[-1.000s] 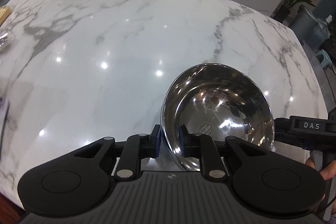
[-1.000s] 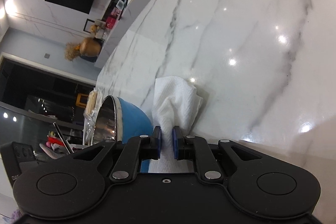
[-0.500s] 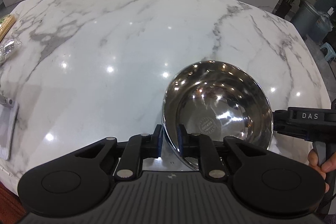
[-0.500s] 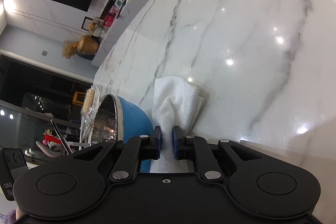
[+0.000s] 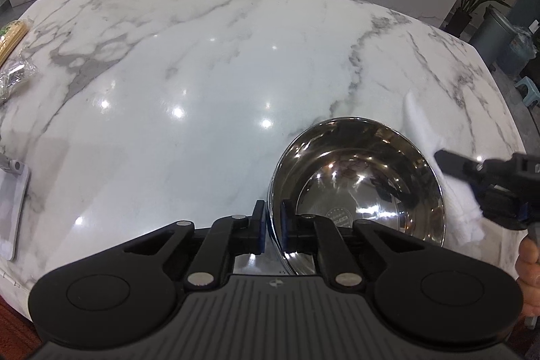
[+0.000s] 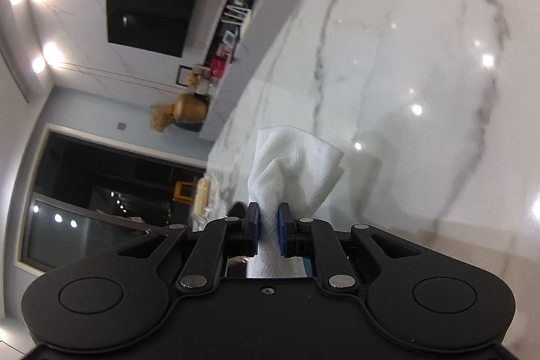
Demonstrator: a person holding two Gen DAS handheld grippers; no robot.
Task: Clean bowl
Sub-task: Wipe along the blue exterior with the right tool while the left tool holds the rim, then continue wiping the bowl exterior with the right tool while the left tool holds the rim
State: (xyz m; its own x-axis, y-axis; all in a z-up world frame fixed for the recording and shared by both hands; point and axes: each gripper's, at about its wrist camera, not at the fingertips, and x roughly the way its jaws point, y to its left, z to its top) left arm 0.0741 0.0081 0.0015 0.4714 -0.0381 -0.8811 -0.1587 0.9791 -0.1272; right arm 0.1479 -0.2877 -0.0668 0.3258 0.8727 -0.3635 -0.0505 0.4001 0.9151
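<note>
Left gripper (image 5: 270, 226) is clamped on the near rim of the steel bowl (image 5: 357, 188), one pad outside and one inside the wall; the bowl sits on the marble counter (image 5: 202, 83) near its front right edge. Right gripper (image 6: 268, 226) is closed on a folded white paper towel (image 6: 293, 164), which stands clear of the counter. In the left wrist view the towel lies just beside the bowl's right rim; contact cannot be told.

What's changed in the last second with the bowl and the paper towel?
The right gripper lifted the paper towel off the counter and carried it up beside the bowl. The left gripper kept its pinch on the bowl's rim throughout; the right stayed shut on the towel.
</note>
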